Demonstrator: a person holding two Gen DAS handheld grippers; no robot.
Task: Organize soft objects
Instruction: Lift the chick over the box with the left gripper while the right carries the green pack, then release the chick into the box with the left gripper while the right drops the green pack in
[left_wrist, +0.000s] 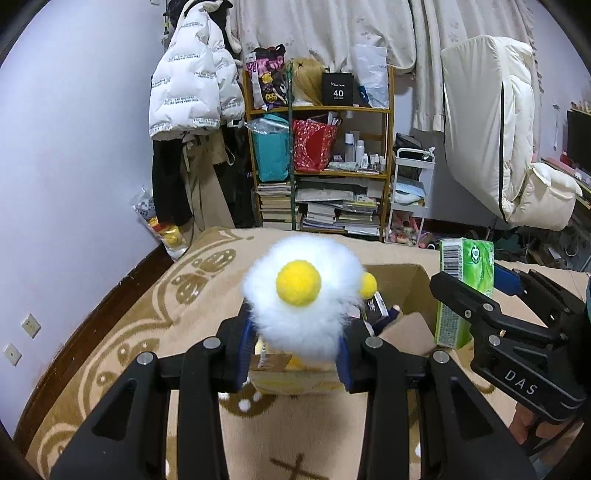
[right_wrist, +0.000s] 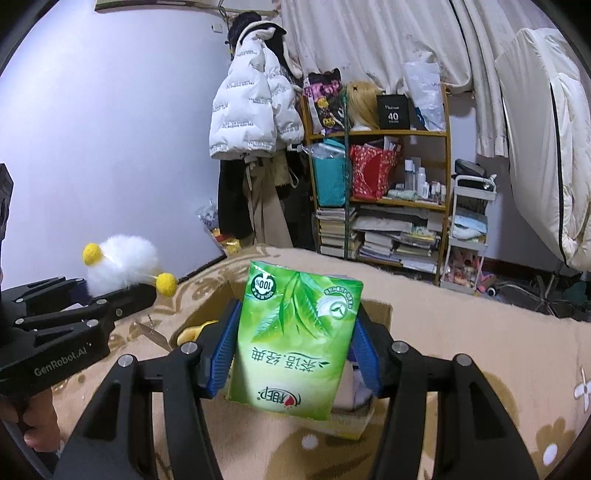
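My left gripper (left_wrist: 295, 345) is shut on a white fluffy toy (left_wrist: 301, 295) with yellow pom-poms and holds it above the near edge of an open cardboard box (left_wrist: 413, 291) on the bed. My right gripper (right_wrist: 295, 350) is shut on a green tissue pack (right_wrist: 295, 339), held above the same box (right_wrist: 376, 310). The tissue pack also shows at the right of the left wrist view (left_wrist: 463, 291), and the fluffy toy at the left of the right wrist view (right_wrist: 122, 264). The box holds several items, mostly hidden.
The box sits on a beige patterned blanket (left_wrist: 147, 332) covering the bed. Beyond the bed stand a wooden shelf (left_wrist: 321, 155) with bags and books, a white cart (left_wrist: 410, 192), hanging coats (left_wrist: 192, 85) and a white duvet (left_wrist: 491, 122).
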